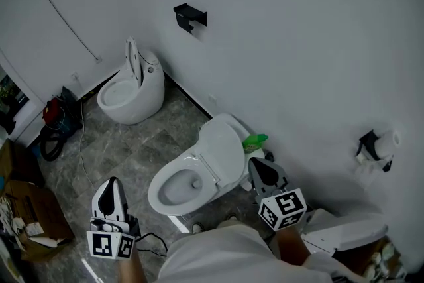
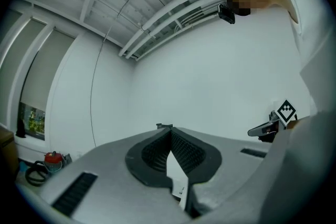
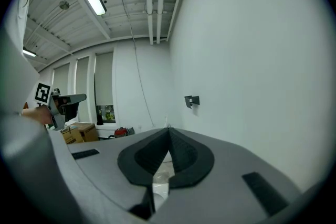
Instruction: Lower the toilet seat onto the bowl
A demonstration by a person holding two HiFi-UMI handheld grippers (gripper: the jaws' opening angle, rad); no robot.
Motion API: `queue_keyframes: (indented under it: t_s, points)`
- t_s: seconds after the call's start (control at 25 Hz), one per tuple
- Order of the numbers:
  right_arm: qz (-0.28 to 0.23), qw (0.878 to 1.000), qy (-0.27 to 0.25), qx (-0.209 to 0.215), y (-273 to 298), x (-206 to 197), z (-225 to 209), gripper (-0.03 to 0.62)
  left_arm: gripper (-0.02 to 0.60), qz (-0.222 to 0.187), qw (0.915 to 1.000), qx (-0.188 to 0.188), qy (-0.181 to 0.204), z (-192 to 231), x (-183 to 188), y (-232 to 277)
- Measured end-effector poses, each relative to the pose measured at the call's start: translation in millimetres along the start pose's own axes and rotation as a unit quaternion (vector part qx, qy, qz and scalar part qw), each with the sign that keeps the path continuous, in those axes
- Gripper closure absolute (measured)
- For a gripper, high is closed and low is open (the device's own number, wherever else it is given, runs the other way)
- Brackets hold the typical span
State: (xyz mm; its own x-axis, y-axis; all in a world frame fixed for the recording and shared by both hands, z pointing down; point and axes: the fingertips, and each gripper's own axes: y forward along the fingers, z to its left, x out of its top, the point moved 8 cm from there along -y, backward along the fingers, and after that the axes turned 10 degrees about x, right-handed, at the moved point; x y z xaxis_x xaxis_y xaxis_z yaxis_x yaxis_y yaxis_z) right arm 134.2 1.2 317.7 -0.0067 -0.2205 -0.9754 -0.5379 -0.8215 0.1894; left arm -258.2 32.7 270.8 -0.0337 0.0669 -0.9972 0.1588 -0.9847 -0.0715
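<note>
In the head view the near white toilet (image 1: 192, 175) stands in the middle of the floor. Its bowl (image 1: 175, 190) is uncovered, and the seat and lid (image 1: 222, 150) lean back toward the wall. My left gripper (image 1: 111, 183) hangs left of the bowl, apart from it. My right gripper (image 1: 260, 164) hovers just right of the raised lid. Both are shut and hold nothing. In the left gripper view the jaws (image 2: 169, 129) meet in front of the bare wall. In the right gripper view the jaws (image 3: 168, 129) also meet and point along the wall.
A second toilet (image 1: 132, 86) with its seat upright stands at the back left. A green item (image 1: 255, 140) lies beside the near toilet. Red gear and black cables (image 1: 53, 116) and cardboard boxes (image 1: 33, 212) line the left. Black holders (image 1: 191, 15) (image 1: 371, 144) hang on the wall.
</note>
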Motion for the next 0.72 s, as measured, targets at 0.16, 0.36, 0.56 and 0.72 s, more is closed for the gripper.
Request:
queue_keyframes:
  t_s: [0.16, 0.36, 0.56, 0.72]
  points:
    - [0.0, 1.0, 0.0, 0.006, 6, -1, 8, 0.597, 0.575, 0.0, 1.0, -0.003, 0.001, 4, -3, -1]
    - [0.004, 1.0, -0.007, 0.007, 10, -1, 16, 0.597, 0.575, 0.002, 1.0, -0.009, -0.001, 8, -4, 0]
    - [0.007, 1.0, -0.018, -0.014, 12, -3, 18, 0.597, 0.575, 0.006, 0.9998, -0.02, 0.004, 8, -9, 0]
    - [0.005, 1.0, -0.02, -0.02, 14, -2, 23, 0.597, 0.575, 0.008, 0.9997, -0.022, 0.003, 14, -12, -2]
